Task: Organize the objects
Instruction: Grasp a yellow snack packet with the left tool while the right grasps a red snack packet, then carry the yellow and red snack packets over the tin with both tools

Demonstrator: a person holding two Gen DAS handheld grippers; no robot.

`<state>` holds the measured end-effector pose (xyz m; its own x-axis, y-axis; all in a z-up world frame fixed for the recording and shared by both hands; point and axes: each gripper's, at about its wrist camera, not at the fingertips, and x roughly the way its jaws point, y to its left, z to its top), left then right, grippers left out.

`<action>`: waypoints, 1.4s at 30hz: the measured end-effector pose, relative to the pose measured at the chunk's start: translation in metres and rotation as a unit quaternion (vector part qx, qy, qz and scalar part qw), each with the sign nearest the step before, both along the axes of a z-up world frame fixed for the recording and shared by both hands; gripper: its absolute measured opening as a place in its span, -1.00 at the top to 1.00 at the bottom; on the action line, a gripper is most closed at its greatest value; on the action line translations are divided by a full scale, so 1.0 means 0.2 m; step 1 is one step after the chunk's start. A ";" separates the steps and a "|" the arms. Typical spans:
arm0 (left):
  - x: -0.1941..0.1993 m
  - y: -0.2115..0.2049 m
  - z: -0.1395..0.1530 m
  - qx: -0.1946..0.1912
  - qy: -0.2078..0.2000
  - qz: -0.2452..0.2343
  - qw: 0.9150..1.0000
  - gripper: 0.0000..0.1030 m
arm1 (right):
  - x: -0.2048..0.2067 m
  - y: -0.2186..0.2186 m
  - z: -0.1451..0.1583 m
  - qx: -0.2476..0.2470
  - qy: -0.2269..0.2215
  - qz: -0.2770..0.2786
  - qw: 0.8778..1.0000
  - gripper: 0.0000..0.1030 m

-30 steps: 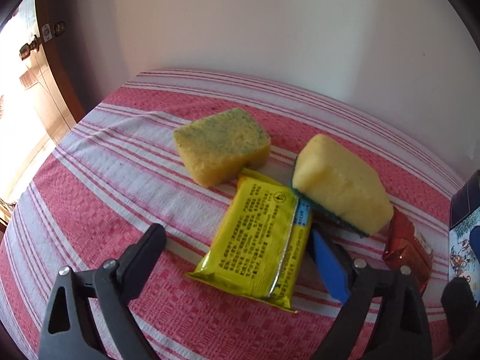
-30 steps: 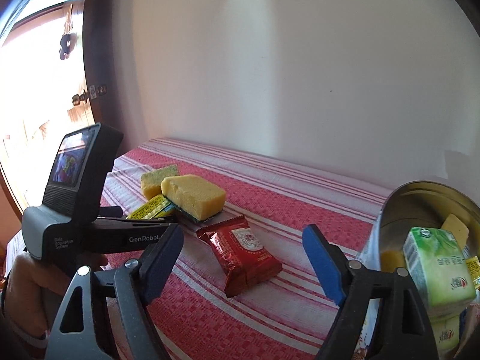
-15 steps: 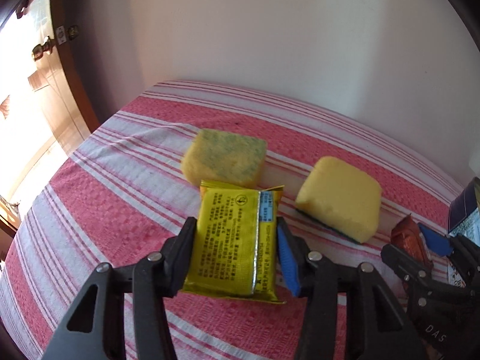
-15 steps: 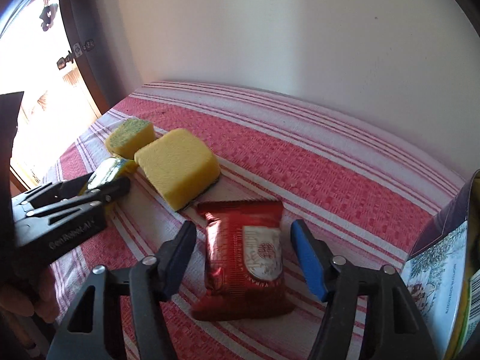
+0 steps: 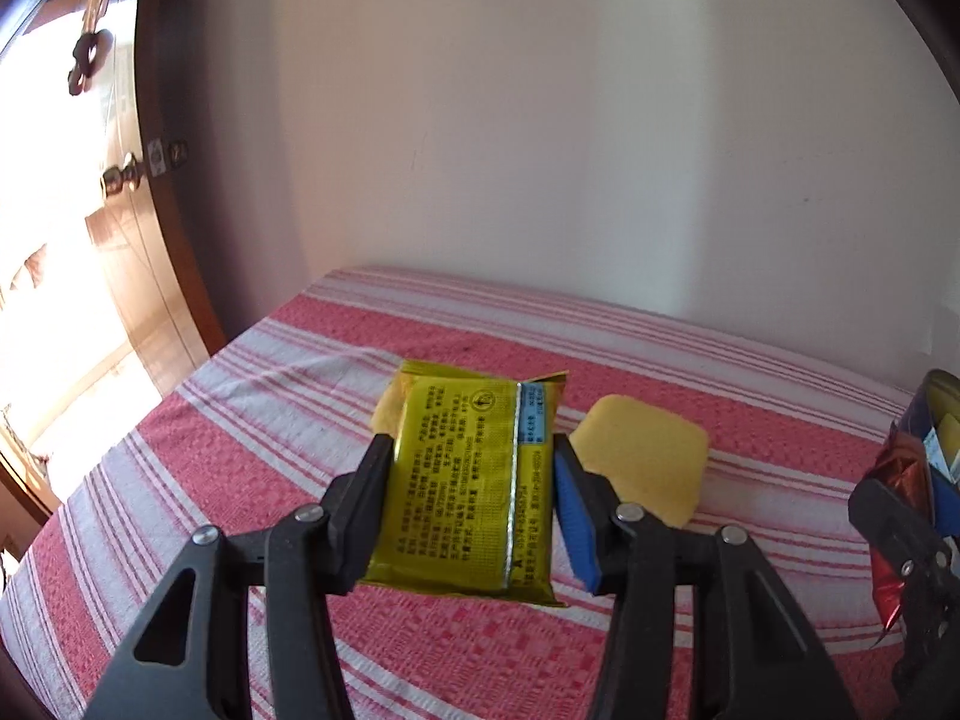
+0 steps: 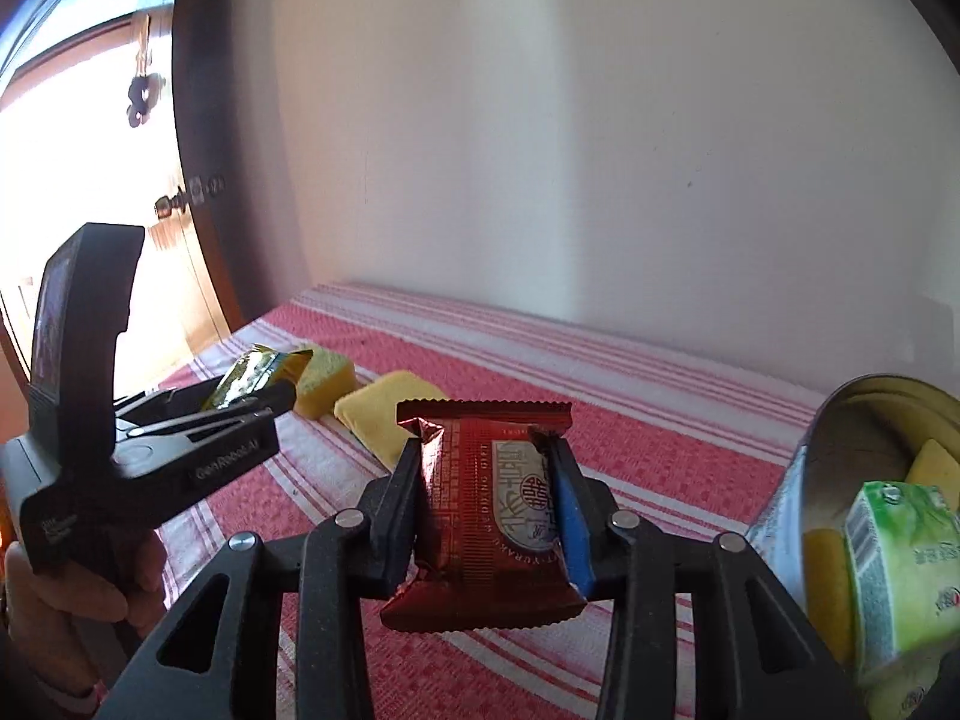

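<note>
My left gripper (image 5: 471, 450) is shut on a yellow foil packet (image 5: 474, 480) and holds it above the striped cloth. Behind the packet lie a yellow sponge (image 5: 642, 462) and a green-topped sponge (image 5: 384, 414) that is mostly hidden. The jaws of my right gripper (image 6: 486, 450) are closing with a red foil packet (image 6: 486, 504) between them; both pads press into its crumpled sides. In the right wrist view the yellow packet (image 6: 252, 372) shows at the left, in front of the green-topped sponge (image 6: 327, 378) and the yellow sponge (image 6: 384, 414).
A round metal tin (image 6: 840, 420) stands at the right, holding a green carton (image 6: 894, 570) and yellow items. The red-and-white striped tablecloth (image 5: 240, 480) reaches the white wall behind. A wooden door frame and bright window are at the left. A hand (image 6: 60, 600) holds the left gripper.
The left gripper closed on the yellow packet and raised it off the cloth. The right gripper came over the red packet and closed on it.
</note>
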<state>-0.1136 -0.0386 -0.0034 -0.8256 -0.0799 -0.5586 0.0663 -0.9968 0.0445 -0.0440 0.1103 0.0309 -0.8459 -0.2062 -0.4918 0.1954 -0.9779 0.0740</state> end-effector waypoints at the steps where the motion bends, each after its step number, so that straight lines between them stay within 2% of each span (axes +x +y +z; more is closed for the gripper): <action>1: 0.03 0.03 0.02 -0.007 0.018 -0.008 1.000 0.02 | 0.02 0.00 0.02 0.000 0.015 -0.008 1.000 0.16; 4: 0.10 0.09 0.06 -0.009 0.060 -0.030 0.998 0.02 | 0.13 0.02 0.05 -0.001 0.053 -0.029 0.998 0.16; 10: 0.15 0.17 0.09 -0.030 0.094 -0.048 0.994 0.02 | 0.23 0.02 0.06 0.014 0.072 -0.055 0.996 0.16; 16: 0.16 0.15 0.09 -0.010 0.089 -0.042 0.995 0.02 | 0.23 0.04 0.06 0.007 0.076 -0.077 0.994 0.16; 28: 0.26 0.14 0.09 -0.006 0.097 -0.031 0.995 0.02 | 0.27 -0.03 0.07 0.014 0.082 -0.090 0.992 0.16; 34: 0.30 0.13 0.09 0.004 0.095 -0.028 0.995 0.02 | 0.36 0.02 0.09 0.014 0.084 -0.091 0.992 0.16; 42: 0.33 0.13 0.08 0.003 0.103 -0.021 0.994 0.02 | 0.32 -0.01 0.06 0.016 0.083 -0.091 0.992 0.16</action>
<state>-0.0469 -0.0129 0.0133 -0.9248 -0.0395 -0.3783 0.0311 -0.9991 0.0284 0.0196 0.1091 0.0438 -0.9378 -0.0298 -0.3460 0.0228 -0.9994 0.0244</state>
